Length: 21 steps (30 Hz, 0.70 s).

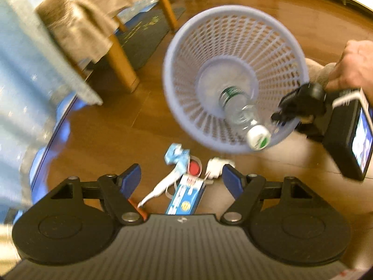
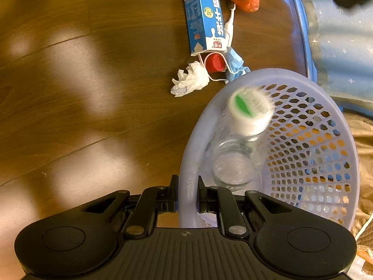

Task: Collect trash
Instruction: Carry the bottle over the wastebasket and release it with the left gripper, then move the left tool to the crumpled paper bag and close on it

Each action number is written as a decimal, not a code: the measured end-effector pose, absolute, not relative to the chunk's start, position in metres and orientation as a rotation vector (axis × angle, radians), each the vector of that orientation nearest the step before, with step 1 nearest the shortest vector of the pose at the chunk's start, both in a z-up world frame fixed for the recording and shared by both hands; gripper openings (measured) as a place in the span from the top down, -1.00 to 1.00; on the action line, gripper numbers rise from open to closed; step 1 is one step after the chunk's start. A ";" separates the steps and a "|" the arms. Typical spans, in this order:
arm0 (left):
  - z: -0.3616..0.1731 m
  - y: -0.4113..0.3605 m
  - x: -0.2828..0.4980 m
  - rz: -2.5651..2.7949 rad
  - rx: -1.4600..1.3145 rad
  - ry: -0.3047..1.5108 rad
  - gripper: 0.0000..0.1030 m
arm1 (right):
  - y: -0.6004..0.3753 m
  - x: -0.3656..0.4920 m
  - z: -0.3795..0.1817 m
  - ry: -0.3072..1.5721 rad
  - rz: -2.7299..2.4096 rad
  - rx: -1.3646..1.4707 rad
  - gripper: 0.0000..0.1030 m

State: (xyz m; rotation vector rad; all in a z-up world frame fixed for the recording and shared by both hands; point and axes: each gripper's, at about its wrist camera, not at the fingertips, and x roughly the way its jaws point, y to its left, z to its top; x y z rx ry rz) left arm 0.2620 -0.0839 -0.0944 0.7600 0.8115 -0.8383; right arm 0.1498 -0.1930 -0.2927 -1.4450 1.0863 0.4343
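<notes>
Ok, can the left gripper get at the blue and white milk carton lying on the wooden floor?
Probably yes. The left gripper is open and empty, and the blue and white milk carton lies on the floor right between its fingers. Only a face mask and its strings lie against it; the lilac basket sits beyond.

Between the black left gripper's [image 1: 181, 175] blue-padded fingers [image 1: 134, 177] lie a blue-and-white milk carton [image 1: 186, 198], a red cap [image 1: 194, 167] and a pale blue face mask [image 1: 176, 155]. Beyond them, the lavender perforated basket [image 1: 186, 53] holds a clear bottle [image 1: 235, 107], white-and-green capped. The floor [image 1: 116, 135] is brown wood.
</notes>
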 end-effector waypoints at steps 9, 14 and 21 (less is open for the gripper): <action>-0.114 -0.016 0.240 -0.722 0.725 0.886 -0.42 | -0.191 0.153 -0.289 1.096 0.425 -1.429 0.82; -0.126 0.015 0.229 -0.655 0.705 0.918 -0.43 | -0.191 0.152 -0.287 1.100 0.424 -1.430 0.82; -0.141 0.049 0.218 -0.593 0.701 0.955 -0.48 | -0.189 0.153 -0.287 1.109 0.418 -1.424 0.82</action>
